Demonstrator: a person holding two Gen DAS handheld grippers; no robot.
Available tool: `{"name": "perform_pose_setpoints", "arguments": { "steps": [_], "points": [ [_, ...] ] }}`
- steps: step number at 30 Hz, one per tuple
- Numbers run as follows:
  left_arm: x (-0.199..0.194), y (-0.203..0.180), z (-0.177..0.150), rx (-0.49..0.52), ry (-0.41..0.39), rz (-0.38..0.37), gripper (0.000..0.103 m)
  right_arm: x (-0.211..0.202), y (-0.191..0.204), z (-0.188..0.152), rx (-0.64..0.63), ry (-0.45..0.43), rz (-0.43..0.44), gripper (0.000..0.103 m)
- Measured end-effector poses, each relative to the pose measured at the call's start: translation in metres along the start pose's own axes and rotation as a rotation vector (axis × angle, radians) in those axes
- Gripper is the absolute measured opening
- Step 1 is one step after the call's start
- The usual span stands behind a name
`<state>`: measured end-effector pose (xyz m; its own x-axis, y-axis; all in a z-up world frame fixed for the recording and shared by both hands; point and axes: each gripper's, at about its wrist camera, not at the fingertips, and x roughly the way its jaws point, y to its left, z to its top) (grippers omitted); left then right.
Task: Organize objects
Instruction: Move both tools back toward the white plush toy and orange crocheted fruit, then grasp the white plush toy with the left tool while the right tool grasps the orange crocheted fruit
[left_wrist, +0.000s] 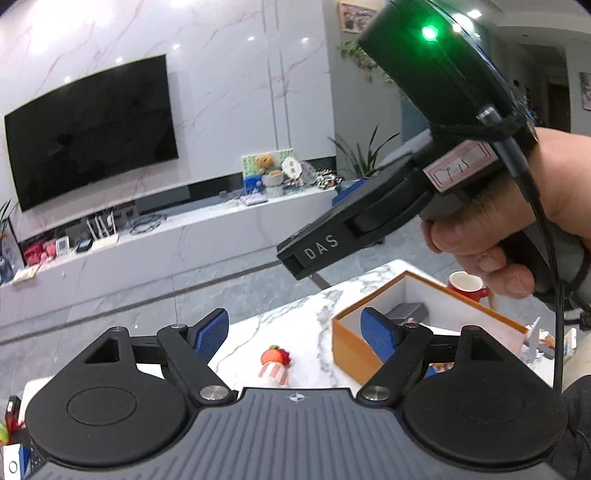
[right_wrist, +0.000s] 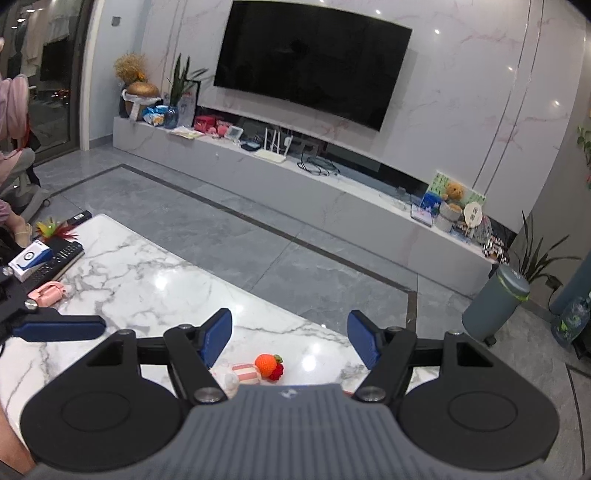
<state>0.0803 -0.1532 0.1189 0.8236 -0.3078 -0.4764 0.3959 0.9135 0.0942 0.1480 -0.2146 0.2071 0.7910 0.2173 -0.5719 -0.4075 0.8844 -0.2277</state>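
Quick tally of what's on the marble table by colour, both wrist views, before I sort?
Orange: 1, the open box
Red: 1, the mug
Pink: 2, the crochet toy and the small case
Black: 1, the remote
Blue-white: 1, the small carton
Total: 6

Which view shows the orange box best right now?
Left wrist view: the orange box sits on the marble table, open, its white inside and a grey item visible. The right wrist view shows none of it.

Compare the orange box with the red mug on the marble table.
The orange box is square-cornered, open-topped and white inside; the red mug is round with a white interior. The box lies nearer the left gripper; the mug stands beyond it, partly hidden by a hand. Both rest on the marble table.
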Motion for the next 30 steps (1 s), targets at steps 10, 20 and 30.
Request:
{"name": "perform_pose_setpoints", "arguments": {
  "steps": [10, 20, 30],
  "points": [
    [0.048, 0.027, -0.031, -0.047, 0.102, -0.005, 0.093, 0.074, 0.009, -0.016, 0.074, 0.069, 0.008, 0.071],
    [0.093, 0.053, -0.067, -0.138, 0.196, -0.008, 0.092, 0.152, 0.012, -0.048, 0.133, 0.151, 0.007, 0.073],
    [0.139, 0.058, -0.084, -0.174, 0.247, -0.006, 0.092, 0.223, 0.017, -0.074, 0.156, 0.227, 0.029, 0.073]
  ]
}}
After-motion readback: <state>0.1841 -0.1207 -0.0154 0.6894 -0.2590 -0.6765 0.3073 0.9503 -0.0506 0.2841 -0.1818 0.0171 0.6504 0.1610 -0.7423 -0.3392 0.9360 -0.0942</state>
